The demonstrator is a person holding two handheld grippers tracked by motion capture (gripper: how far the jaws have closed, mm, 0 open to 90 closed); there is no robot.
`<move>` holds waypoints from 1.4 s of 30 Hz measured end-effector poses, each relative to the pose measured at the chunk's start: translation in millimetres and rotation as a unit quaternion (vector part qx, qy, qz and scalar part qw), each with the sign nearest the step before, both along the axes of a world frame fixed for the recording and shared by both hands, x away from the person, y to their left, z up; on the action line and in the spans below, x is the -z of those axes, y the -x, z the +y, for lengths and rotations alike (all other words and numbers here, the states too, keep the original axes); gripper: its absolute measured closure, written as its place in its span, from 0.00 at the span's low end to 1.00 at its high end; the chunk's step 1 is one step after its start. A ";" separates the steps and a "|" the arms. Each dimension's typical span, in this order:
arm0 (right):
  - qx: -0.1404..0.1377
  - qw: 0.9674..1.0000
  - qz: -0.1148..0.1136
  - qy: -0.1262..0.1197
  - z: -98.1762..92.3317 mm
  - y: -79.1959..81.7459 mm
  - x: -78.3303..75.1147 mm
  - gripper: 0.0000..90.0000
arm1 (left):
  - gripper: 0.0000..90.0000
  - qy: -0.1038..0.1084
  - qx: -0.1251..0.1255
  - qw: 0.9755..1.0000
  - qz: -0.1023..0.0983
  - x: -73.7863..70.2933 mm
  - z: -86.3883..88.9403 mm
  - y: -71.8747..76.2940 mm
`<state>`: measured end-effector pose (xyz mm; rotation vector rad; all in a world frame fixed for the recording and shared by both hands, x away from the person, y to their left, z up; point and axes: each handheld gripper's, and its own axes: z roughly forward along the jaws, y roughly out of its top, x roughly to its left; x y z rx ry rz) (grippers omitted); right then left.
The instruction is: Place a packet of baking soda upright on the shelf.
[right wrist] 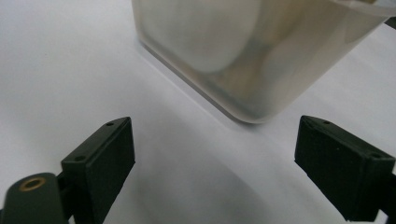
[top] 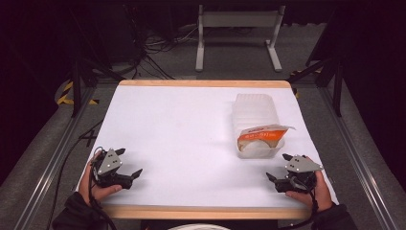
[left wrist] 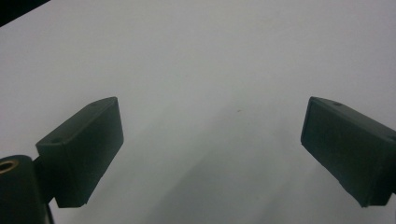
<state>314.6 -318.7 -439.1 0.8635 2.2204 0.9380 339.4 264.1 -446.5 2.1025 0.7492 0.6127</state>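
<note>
Starting position at a white table (top: 182, 143). The left gripper (top: 128, 163) rests near the 7 o'clock corner of the table, jaws spread wide and empty; in the left gripper view they frame nothing but bare white surface. The right gripper (top: 279, 167) rests near the 5 o'clock corner, jaws likewise wide apart and holding nothing. A translucent plastic tub (top: 256, 125) stands at about 3 o'clock on the table, just ahead of the right gripper, with an orange-and-white film lid (top: 265, 132) partly peeled up over its near end. In the right gripper view the tub (right wrist: 243, 51) sits just beyond the open jaws, not touching them, with a pale rounded content dimly visible through its wall. Judged progress: no grasp is made yet, so the handling of the tub appears wholly ahead, with the right gripper best placed to begin. Count: two grippers, one tub, one film lid, one table
</note>
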 end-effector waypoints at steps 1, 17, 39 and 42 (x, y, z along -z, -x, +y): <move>0.001 1.000 -0.001 -0.001 -0.2 -0.1 -0.3 0.14 | 0.08 0.013 -0.003 1.000 0.003 0.2 3.4 1.0; 0.016 0.999 -0.020 -0.022 -6.5 -1.0 -5.1 0.14 | 0.07 0.032 -0.009 0.999 0.018 3.0 12.0 5.8; 0.014 1.000 -0.019 -0.016 -3.3 -1.3 -4.6 0.14 | 0.07 0.027 -0.001 0.999 0.017 4.8 10.0 5.1; 0.013 1.000 -0.018 -0.014 -2.7 -1.4 -4.6 0.14 | 0.07 0.028 -0.004 0.999 0.018 5.0 10.7 5.3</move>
